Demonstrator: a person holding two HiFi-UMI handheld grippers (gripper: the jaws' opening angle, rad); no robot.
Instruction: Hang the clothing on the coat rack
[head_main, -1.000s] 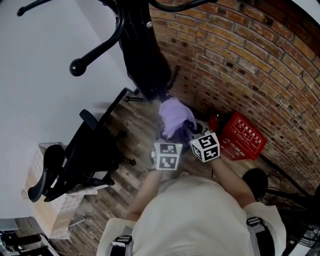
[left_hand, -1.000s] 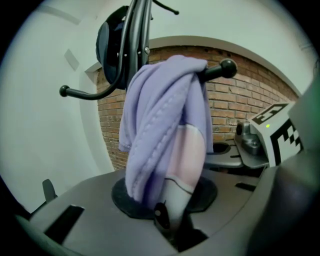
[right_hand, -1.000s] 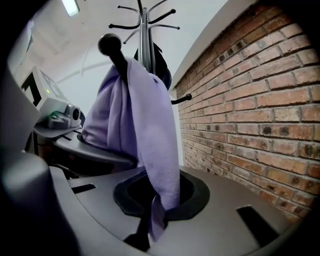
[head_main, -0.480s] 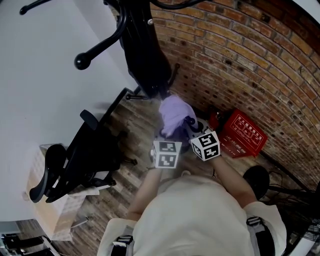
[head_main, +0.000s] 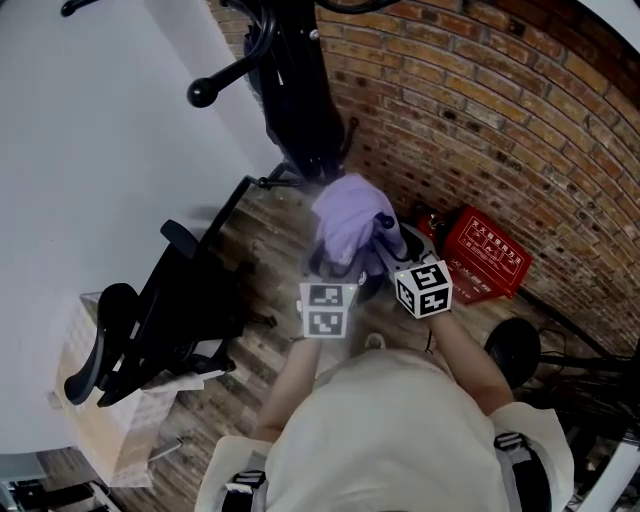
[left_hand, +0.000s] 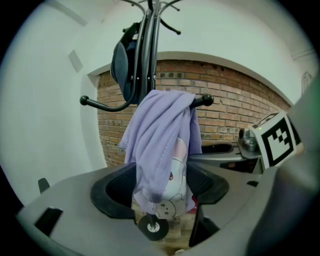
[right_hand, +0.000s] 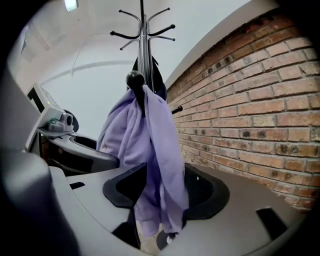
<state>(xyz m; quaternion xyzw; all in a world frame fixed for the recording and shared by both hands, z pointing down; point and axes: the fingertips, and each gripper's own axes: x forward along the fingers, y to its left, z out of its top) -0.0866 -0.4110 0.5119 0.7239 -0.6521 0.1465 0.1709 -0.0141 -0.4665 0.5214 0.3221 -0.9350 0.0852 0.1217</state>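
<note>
A lilac garment (head_main: 345, 225) hangs draped over a knobbed hook (left_hand: 202, 101) of the black coat rack (head_main: 295, 90). In the left gripper view the garment (left_hand: 160, 150) dangles between the wide jaws of my left gripper (left_hand: 160, 187), and the pads do not press on it. In the right gripper view the cloth (right_hand: 145, 145) falls from the hook's knob (right_hand: 135, 78) between the spread jaws of my right gripper (right_hand: 165, 192). Both pairs of jaws have just been opening. From the head both grippers (head_main: 335, 265) (head_main: 385, 240) sit just below the garment.
A dark bag or coat (left_hand: 122, 65) hangs higher on the rack. A black office chair (head_main: 160, 310) stands at the left by a light crate (head_main: 100, 420). A red box (head_main: 485, 265) lies at the foot of the brick wall (head_main: 480, 120). The white wall (head_main: 90, 150) is left.
Both grippers have let go of the garment and risen slightly. The cloth now hangs from the hook on its own.
</note>
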